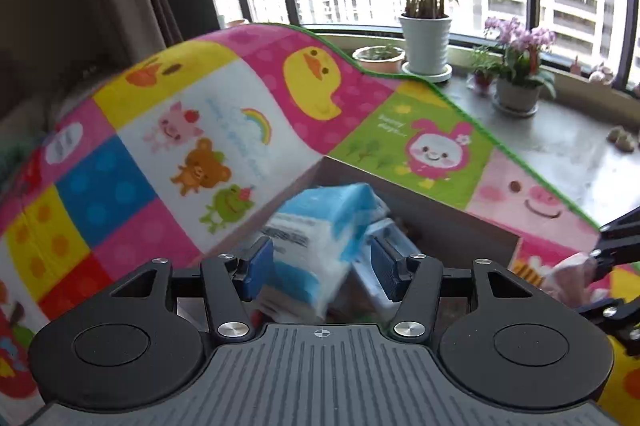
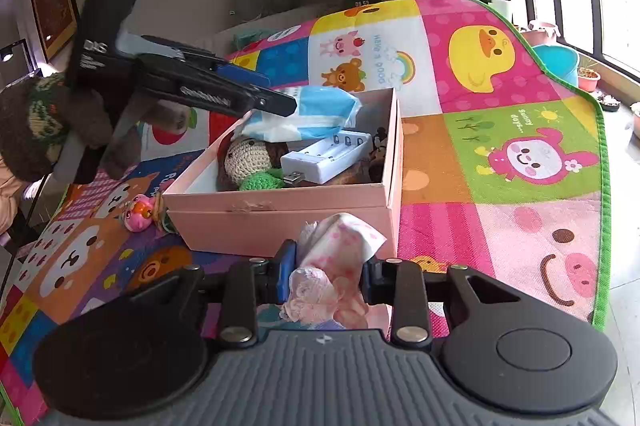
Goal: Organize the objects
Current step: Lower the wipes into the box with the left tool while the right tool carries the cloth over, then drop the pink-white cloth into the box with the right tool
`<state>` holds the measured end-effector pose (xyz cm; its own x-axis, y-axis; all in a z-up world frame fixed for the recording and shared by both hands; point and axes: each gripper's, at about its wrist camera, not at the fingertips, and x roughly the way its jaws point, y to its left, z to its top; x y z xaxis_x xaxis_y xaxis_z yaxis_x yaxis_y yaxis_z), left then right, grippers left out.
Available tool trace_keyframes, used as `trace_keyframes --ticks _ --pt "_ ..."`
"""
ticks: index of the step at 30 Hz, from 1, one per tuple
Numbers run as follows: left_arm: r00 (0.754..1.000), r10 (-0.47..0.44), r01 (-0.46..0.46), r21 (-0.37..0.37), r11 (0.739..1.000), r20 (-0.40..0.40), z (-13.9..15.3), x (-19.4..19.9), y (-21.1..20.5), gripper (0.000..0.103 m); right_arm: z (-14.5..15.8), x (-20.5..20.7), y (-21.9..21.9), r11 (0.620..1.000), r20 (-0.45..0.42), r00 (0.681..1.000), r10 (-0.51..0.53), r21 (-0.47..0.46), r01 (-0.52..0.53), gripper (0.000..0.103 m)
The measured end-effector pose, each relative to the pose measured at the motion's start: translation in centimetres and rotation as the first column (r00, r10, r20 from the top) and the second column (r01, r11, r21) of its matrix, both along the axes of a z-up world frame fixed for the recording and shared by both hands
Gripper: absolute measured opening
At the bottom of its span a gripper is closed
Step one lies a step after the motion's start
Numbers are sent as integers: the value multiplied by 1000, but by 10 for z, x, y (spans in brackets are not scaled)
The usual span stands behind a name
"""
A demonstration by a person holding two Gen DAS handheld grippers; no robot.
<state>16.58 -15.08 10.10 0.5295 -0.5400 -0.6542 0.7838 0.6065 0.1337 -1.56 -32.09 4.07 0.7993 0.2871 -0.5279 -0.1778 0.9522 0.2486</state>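
An open pink box [image 2: 280, 222] stands on the colourful play mat [image 2: 500, 154]. Inside it lie a crochet doll [image 2: 248, 158], a white battery charger [image 2: 328, 154] and a blue-and-white tissue pack [image 2: 312, 114] on top. My left gripper [image 2: 276, 94] hovers over the box's far left corner. In the left wrist view the blurred tissue pack [image 1: 320, 226] sits between its blue pads [image 1: 386, 266], with a gap on the right side, so my left gripper [image 1: 322, 262] is open. In front of the box, my right gripper [image 2: 326, 278] is shut on a pink floral tissue pack [image 2: 336, 266].
A small pink toy [image 2: 140, 212] lies on the mat left of the box. A brown fuzzy sleeve [image 2: 32, 130] holds the left gripper's handle. Potted plants [image 1: 426, 42] line the windowsill beyond the mat's green edge. A teal bucket [image 2: 556, 62] stands off the mat.
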Motion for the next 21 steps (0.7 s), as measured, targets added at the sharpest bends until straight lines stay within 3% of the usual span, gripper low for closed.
trace_keyframes --ticks 3,5,7,10,13,17,21 --pt "998 52 -54 44 998 26 -11 -1 -2 59 0 0 4 1000 -3 1000 6 2 -6 31" --pt "987 153 -156 81 984 38 -21 12 -2 57 0 -2 5 1000 -4 1000 7 0 -7 31" --pt "969 248 -247 67 967 -6 -30 30 5 55 1 -3 6 1000 -7 1000 5 -1 -5 31" --pt "951 301 -302 -16 953 -65 -28 35 22 54 3 -5 6 1000 -7 1000 0 -7 0 31" --pt "942 327 -334 -140 932 -69 -10 14 45 54 9 -5 6 1000 0 1000 0 -6 0 31" --pt "911 402 -412 -284 866 -95 4 -26 90 54 30 6 13 999 54 998 28 26 -29 31" --pt "864 485 -503 -302 810 -137 -5 -64 130 54 52 33 38 993 139 986 90 57 -98 31"
